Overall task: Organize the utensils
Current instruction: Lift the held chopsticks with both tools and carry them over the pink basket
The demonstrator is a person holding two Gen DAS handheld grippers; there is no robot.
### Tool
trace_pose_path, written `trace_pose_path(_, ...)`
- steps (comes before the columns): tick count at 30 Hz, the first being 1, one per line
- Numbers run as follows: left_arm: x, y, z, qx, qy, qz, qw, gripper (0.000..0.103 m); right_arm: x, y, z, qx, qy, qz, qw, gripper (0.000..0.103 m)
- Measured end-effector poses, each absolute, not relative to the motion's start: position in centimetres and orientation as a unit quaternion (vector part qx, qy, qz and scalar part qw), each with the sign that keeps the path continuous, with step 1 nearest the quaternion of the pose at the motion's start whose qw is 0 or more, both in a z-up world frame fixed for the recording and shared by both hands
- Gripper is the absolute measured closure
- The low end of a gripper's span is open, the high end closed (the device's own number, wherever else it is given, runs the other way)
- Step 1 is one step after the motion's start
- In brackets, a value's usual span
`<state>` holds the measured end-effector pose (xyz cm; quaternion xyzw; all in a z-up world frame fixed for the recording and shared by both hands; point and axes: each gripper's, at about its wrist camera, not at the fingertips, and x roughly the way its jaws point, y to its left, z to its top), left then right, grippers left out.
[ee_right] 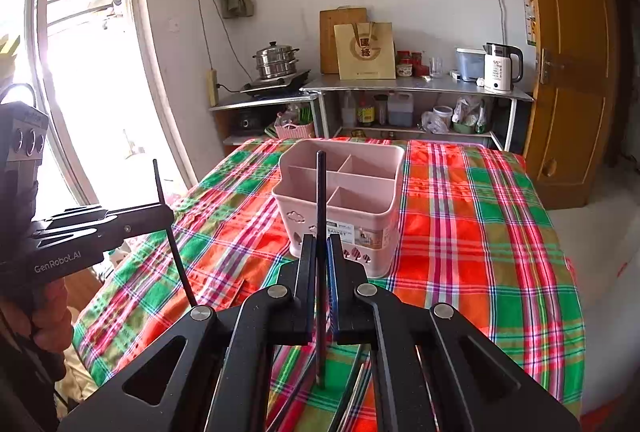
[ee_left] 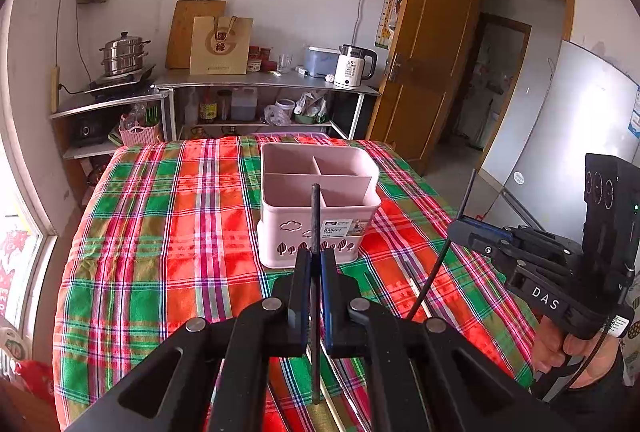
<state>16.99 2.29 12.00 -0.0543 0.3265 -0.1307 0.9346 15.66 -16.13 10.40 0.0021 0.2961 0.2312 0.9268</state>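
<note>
Each hand-held gripper, left (ee_left: pixel 316 256) and right (ee_right: pixel 321 244), is clamped tight on a thin, round black chopstick (ee_left: pixel 315 216) (ee_right: pixel 321 191), upright above the plaid-clothed worktop (ee_left: pixel 160 232). Beyond stands a pink plastic basket (ee_left: pixel 316 207), rectangular, partitioned.

- Right gripper (ee_right: pixel 320 252): jaws closed on a dark chopstick (ee_right: pixel 320 199), held upright.
- Left gripper (ee_right: pixel 166 216), at the desk's left edge: grips a second dark chopstick (ee_right: pixel 172 232).
- Pink divided basket (ee_right: pixel 340 199): stands mid-desk on the plaid cloth (ee_right: pixel 480 232).
</note>
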Motion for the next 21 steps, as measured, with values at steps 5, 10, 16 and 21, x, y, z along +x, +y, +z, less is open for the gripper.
trace_pose_path(5, 17.2, 2.2, 13.4, -0.055, 0.317, -0.136, 0.937, 0.099, 15.5, -16.6, 11.5, 0.004, 0.283, 0.23, 0.931, 0.098)
trace_pose_path(10, 18.7, 2.2, 14.7, -0.056, 0.313, -0.134, 0.938, 0.099, 16.2, -17.2, 12.4, 0.012, 0.276, 0.229, 0.933, 0.098)
trace_pose_path(16, 21.4, 2.7, 16.6, -0.062, 0.312, -0.13, 0.939, 0.099, 17.5, -17.6, 14.1, 0.019, 0.264, 0.229, 0.937, 0.098)
trace_pose_path(21, 23.4, 3.4, 19.4, -0.076, 0.298, -0.128, 0.943, 0.099, 18.8, -17.8, 16.5, 0.034, 0.242, 0.232, 0.941, 0.098)
